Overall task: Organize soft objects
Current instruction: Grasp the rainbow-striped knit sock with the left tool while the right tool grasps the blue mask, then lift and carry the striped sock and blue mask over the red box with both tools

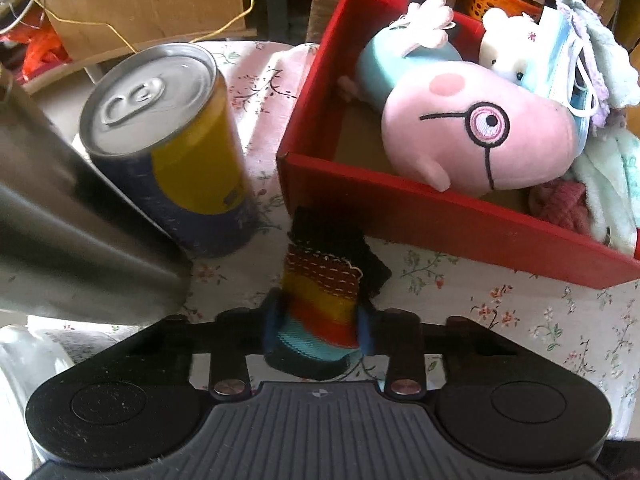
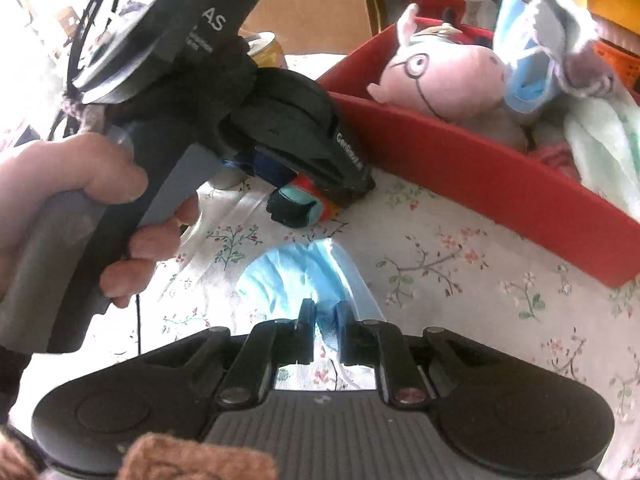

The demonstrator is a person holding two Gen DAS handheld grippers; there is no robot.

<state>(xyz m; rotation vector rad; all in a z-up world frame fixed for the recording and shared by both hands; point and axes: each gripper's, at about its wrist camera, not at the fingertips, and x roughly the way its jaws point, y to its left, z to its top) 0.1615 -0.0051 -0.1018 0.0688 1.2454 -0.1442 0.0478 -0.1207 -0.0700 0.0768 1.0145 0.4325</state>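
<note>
Your left gripper (image 1: 318, 326) pinches the striped sock (image 1: 316, 312) nr the red box (image 1: 440, 216); right gripper (image 2: 323, 320) pinches the blue mask (image 2: 296, 276).

The floral tablecloth (image 1: 520, 312) bears 1 red box (image 1: 440, 220), 1 can (image 1: 180, 152), a striped sock (image 1: 320, 288).

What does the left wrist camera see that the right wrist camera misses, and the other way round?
Only the left wrist view shows the whole yellow can and a grey metal container. Only the right wrist view shows the blue face mask pinched in the right gripper, and a hand holding the left gripper. Both show the striped sock, the red box and the pink pig plush.
</note>
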